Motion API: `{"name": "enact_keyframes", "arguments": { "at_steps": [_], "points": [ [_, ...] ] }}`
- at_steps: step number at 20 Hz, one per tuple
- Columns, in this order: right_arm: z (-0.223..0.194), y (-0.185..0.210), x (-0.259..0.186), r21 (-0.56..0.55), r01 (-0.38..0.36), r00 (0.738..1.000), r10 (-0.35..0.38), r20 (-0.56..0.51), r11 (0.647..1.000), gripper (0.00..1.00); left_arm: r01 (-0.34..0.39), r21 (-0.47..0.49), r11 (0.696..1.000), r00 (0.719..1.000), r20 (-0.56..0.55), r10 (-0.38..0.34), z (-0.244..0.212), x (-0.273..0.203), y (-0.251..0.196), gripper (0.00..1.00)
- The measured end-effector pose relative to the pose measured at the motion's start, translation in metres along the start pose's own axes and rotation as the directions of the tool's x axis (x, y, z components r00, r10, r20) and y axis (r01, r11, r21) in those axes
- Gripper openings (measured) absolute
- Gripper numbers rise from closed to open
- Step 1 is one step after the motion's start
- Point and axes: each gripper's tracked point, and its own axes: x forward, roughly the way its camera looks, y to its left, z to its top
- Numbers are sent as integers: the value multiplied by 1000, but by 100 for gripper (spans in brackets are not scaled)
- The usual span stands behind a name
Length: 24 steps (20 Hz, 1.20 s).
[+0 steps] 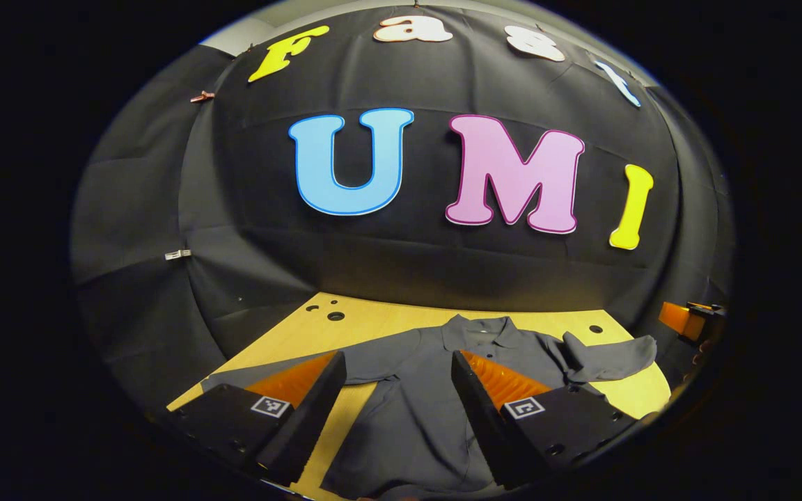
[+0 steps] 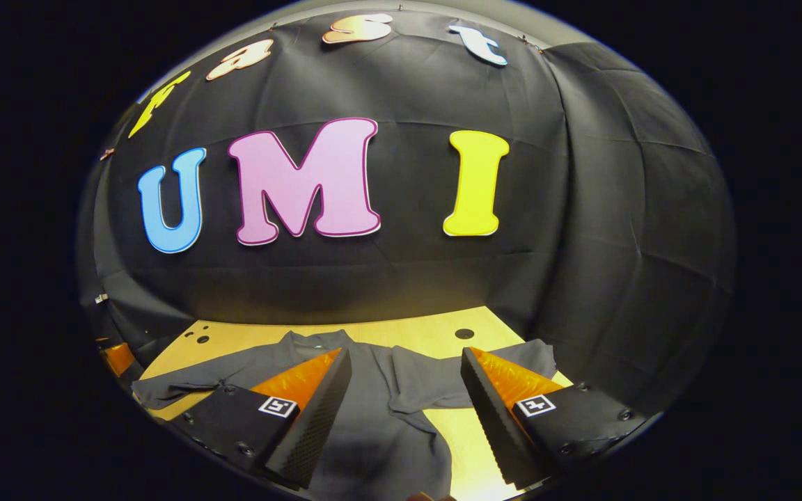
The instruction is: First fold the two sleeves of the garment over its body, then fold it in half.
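Pale wooden bench (image 1: 387, 323) with dark round holes, closed in behind and at the sides by black cloth wall (image 1: 401, 271); grey collared garment (image 1: 415, 410) spread flat just ahead of and below both grippers, collar toward the wall; left gripper (image 1: 395, 390) wide open, holding nothing, above the garment's body; right gripper (image 2: 406, 390) likewise wide open and empty; one sleeve (image 1: 610, 355) crumpled at far right; hem cut off below; contact with cloth impossible to judge.
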Motion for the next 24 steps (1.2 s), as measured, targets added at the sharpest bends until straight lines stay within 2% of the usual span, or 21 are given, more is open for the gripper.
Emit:
{"name": "enact_keyframes", "arguments": {
  "at_steps": [4, 10, 16, 20, 22, 24],
  "points": [
    [-9, -31, 18, 2, 43, 999, -43, -22, 999, 98, -32, -2, 999, 999, -16, 32, -10, -1, -1, 96],
    [-17, -103, 49, 26, 164, 985, -162, -53, 986, 98, -65, 15, 998, 997, -44, 65, -17, -7, -3, 96],
    [-45, -190, 94, 48, 324, 940, -315, -134, 945, 97, -66, 13, 998, 994, -91, 67, -24, -5, -10, 96],
    [-70, -236, 125, 33, 392, 905, -379, -193, 919, 98, -66, 59, 996, 993, -99, 71, -18, 3, -11, 96],
    [-86, -252, 138, 8, 409, 888, -396, -234, 913, 98, -67, 72, 995, 991, -113, 75, -18, 6, -13, 96],
    [-98, -257, 151, 8, 387, 890, -371, -264, 922, 98, -57, 69, 996, 988, -140, 66, -20, 7, -17, 96]
  ]
}}
